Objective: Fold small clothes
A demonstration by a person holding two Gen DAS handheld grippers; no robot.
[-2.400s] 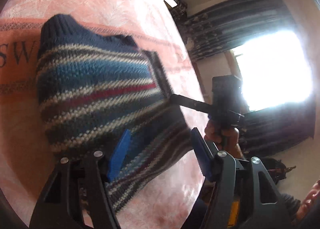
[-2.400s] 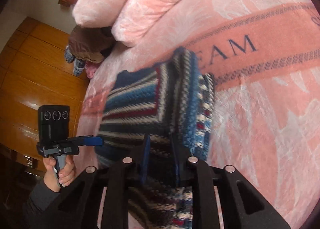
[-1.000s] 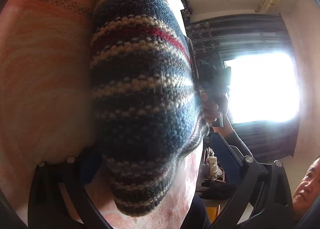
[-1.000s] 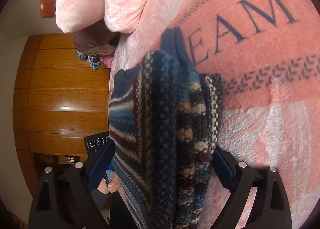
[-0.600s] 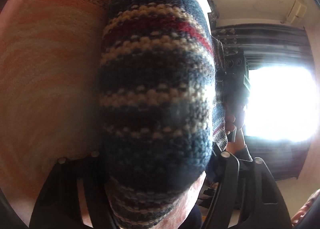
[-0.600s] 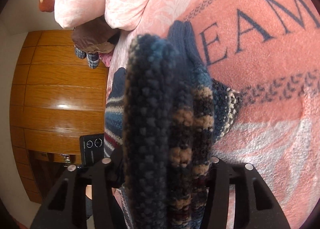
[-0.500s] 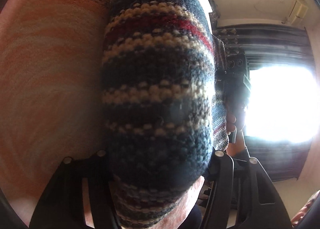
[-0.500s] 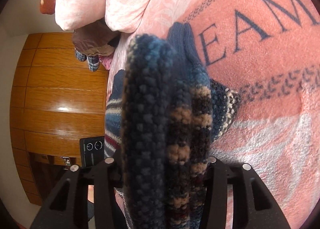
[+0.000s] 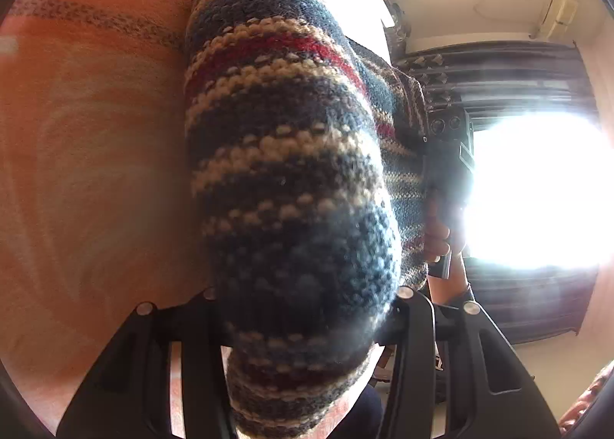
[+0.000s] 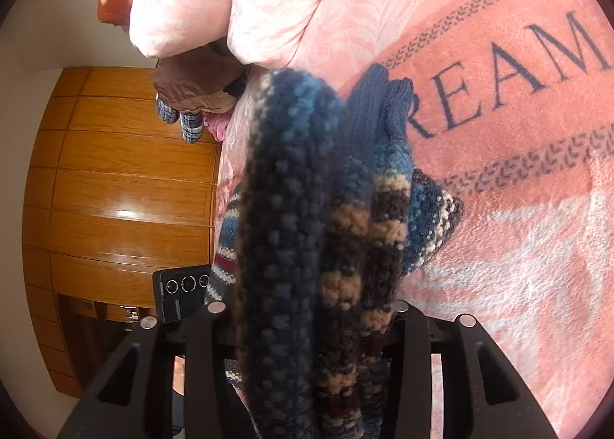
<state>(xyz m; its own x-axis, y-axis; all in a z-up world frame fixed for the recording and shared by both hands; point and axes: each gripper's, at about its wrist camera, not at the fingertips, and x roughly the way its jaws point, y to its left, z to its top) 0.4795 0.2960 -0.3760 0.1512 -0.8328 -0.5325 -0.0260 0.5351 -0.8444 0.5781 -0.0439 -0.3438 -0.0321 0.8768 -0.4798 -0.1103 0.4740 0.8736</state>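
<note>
Folding striped knit sweater on pink bed blanket: left gripper and right gripper jaws both clamped on thick folded edges, best carried level, layers aligned.

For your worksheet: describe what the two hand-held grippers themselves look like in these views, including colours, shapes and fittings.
Both the left hand-held gripper and right hand-held gripper have matt black, angular finger arms with cut-out slots and round silver screws. Each carries a black camera block with round lenses.

Dark letters "SW" on the pink blanket, "REAM" on the same blanket in the right wrist view
</note>
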